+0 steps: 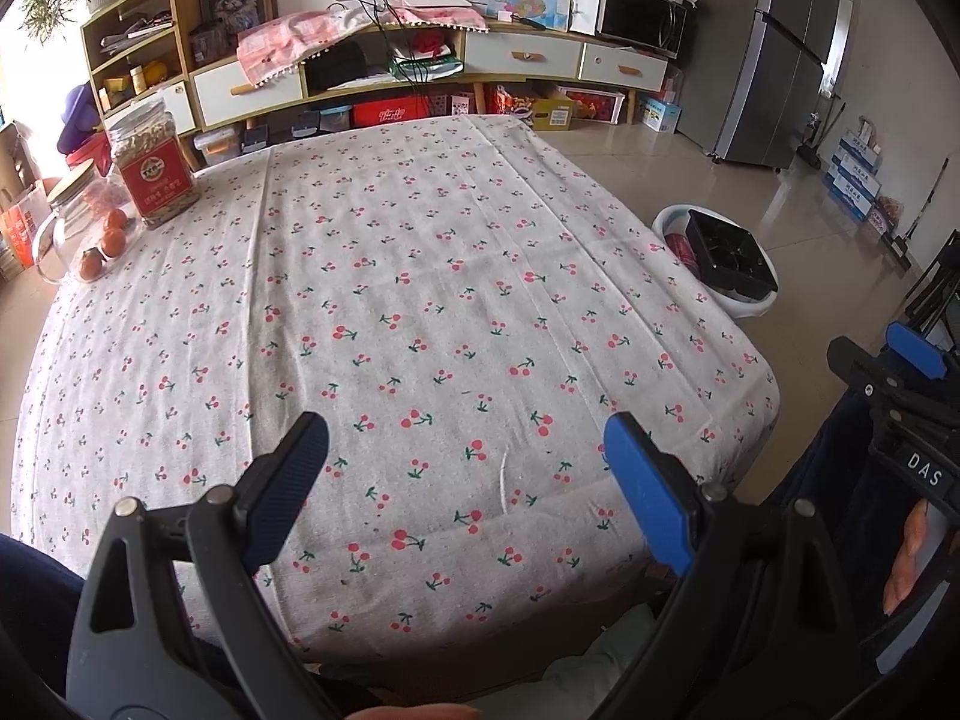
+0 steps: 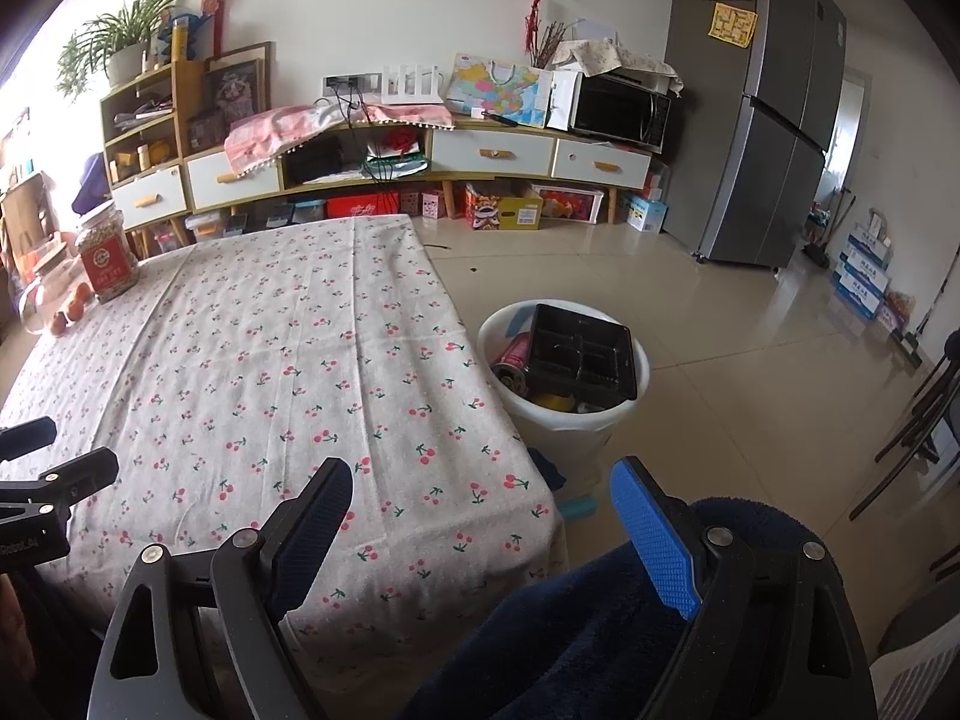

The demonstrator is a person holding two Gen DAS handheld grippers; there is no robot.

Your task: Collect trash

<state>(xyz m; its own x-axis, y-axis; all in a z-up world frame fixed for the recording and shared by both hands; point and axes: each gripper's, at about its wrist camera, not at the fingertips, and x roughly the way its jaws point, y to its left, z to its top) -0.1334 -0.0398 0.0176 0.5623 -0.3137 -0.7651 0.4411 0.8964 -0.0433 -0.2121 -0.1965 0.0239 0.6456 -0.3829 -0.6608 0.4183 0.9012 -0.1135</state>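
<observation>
Trash [image 2: 579,354] fills the white bin [image 2: 564,420] on the floor, well beyond both grippers' wide-open, empty jaws.

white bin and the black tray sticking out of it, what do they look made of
The white bin looks like smooth moulded plastic: a thin rolled rim, an even colour and a slight sheen. The black tray seems to be thin glossy plastic, a formed meal tray by its pressed compartments and the highlights along its ridges. Neither claw touches them, so stiffness is a guess.
</observation>
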